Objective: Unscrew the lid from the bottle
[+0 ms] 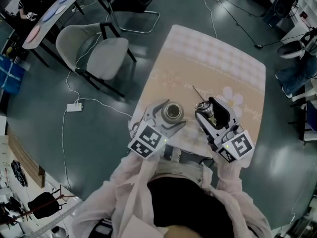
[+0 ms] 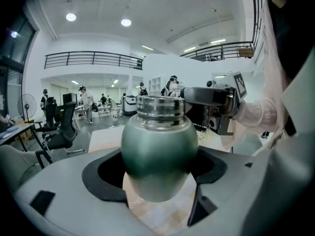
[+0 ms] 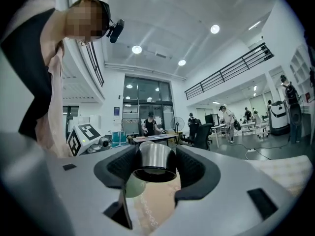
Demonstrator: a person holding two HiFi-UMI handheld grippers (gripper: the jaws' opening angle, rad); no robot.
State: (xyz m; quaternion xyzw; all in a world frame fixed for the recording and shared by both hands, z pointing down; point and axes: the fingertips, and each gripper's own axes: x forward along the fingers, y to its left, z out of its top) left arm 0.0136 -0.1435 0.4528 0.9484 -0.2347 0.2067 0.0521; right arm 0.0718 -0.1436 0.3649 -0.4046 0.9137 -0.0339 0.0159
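Close to the person's body, the left gripper [image 1: 167, 114] has its jaws clamped on the belly of the green bottle [image 2: 159, 151], which stands upright with its mouth open. Just beside it, the right gripper [image 1: 210, 110] holds the steel lid [image 3: 153, 160] between wide-set jaws, apart from the bottle. Beyond them stretches the counter [image 1: 213, 58].

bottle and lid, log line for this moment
left gripper: shut on bottle | right gripper: shut on lid | lid: off bottle
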